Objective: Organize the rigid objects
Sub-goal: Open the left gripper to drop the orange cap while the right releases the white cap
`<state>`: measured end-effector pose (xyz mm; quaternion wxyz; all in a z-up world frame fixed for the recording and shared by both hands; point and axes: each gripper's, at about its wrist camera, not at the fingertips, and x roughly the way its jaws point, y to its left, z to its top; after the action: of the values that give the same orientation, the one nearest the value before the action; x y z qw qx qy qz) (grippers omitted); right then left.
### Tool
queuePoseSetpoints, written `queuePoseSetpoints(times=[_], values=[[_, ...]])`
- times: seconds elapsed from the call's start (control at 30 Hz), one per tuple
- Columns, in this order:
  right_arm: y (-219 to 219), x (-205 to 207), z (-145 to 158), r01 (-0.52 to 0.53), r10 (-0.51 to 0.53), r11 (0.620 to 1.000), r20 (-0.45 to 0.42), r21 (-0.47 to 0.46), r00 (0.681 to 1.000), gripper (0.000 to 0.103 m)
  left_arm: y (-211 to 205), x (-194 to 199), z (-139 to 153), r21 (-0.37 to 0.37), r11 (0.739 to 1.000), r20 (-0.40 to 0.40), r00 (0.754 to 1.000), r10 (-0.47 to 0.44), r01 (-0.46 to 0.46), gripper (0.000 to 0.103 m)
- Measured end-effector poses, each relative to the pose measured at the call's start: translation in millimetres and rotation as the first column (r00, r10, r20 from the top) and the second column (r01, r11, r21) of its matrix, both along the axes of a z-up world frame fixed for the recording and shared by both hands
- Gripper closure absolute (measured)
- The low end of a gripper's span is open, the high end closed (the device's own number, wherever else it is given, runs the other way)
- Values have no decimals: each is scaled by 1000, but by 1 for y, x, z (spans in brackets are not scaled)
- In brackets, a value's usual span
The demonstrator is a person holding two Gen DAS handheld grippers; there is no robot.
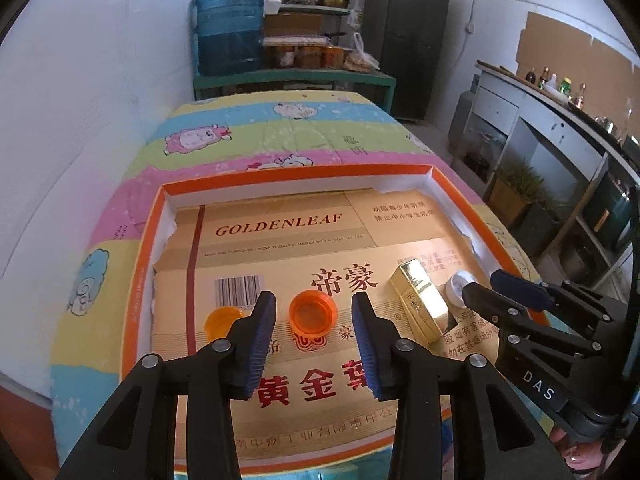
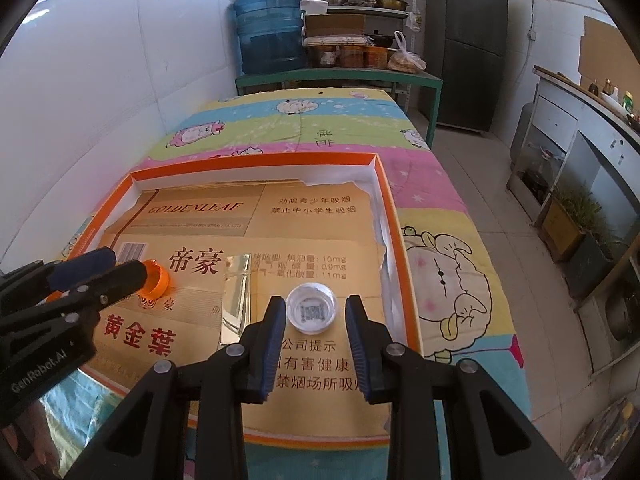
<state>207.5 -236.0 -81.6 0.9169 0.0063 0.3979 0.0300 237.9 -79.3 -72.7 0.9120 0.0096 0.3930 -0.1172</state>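
A kitchen storeroom lies behind, with a blue water jug (image 1: 230, 24) on a green bench and a dark fridge (image 1: 408, 36) beside the shelves. In front, a cartoon-print quilt (image 1: 280, 136) covers a table, and on it sits a shallow orange-rimmed tray (image 1: 296, 171) lined with flattened gold cardboard (image 1: 276, 232).

Taking the gold box (image 1: 424, 300) in the tray as the landmark: the orange cap (image 1: 313, 314) lies open side up to the left of the gold box, and a second orange cap (image 1: 222, 320) lies farther left still. A white cap (image 2: 311, 309) sits just right of the gold box.

The left gripper (image 1: 314, 332) has its jaws parted around the nearer orange cap, the pads standing clear of its rim. The right gripper (image 2: 312, 338) frames the white cap in the same way, jaws apart and gripping nothing.

The caps look like light, stiff plastic, likely to skid on the glossy cardboard or squirt out if pinched off-centre, so the hold should probably be square across the ribbed outer wall. The gold box looks rigid but slick-wrapped; its two long flat sides seem the surest place to clamp.
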Motion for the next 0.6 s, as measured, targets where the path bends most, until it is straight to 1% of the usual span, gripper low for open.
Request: queuePoseSetpoints(times=[0.13,0.6], values=[[0,-6,4,0,0,1000,6,5,1000,72,2,-6,4,15,1000,11,1000,8,-8,62],[1,-33,15,6,-7,1000,16,22,1000,72,21,-37,17,-19,999,21,999,27,-27,62]])
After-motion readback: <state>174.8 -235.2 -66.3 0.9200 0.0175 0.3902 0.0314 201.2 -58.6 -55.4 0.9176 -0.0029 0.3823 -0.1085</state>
